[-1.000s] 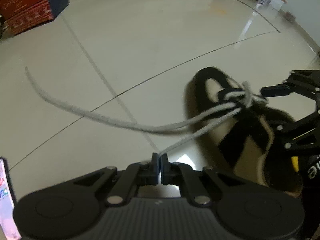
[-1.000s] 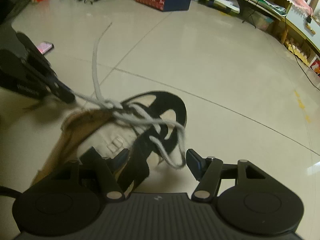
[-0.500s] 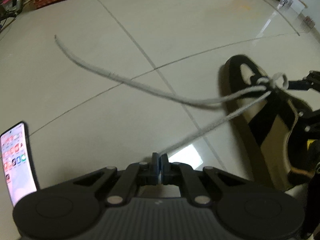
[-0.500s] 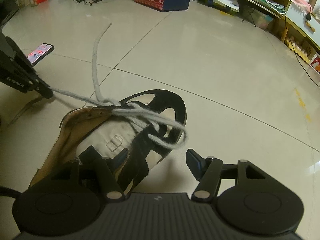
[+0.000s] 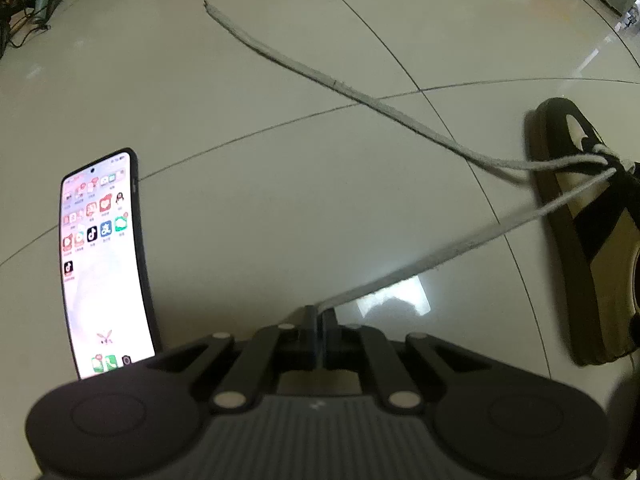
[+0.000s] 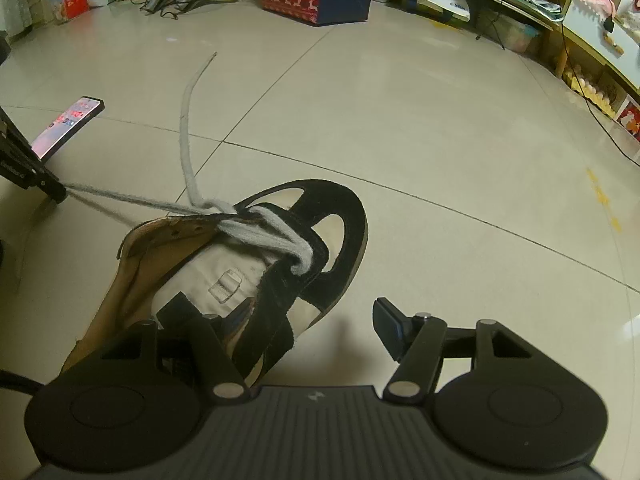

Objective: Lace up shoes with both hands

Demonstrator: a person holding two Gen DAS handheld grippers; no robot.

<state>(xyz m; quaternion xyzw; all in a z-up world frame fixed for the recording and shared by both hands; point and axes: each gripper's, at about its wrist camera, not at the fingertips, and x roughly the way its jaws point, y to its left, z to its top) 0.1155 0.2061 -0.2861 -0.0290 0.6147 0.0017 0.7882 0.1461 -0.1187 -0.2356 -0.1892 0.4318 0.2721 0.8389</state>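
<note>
Pulling the grey lace out to the side, your left gripper has its jaws pinched shut on one strand, which runs taut from lower centre of the left wrist view up to the shoe at the right edge; a second ago that shoe sat much closer to the middle of the frame and the slack hung in a loose loop by its toe, whereas now the loop is gone and the crossing lies snug over the forward eyelets; the other strand trails free across the tiled floor toward the upper left, its frayed tip lying loose; a phone with a lit screen has come into view at the left; your right gripper sits low in its own frame, jaws spread wide and holding no lace, one finger resting inside the shoe's opening by the tongue, the other clear of the sole on the right; by the look of it one crossing is cinched while the rear eyelets along the tan collar stand bare, so more threading likely remains.
</note>
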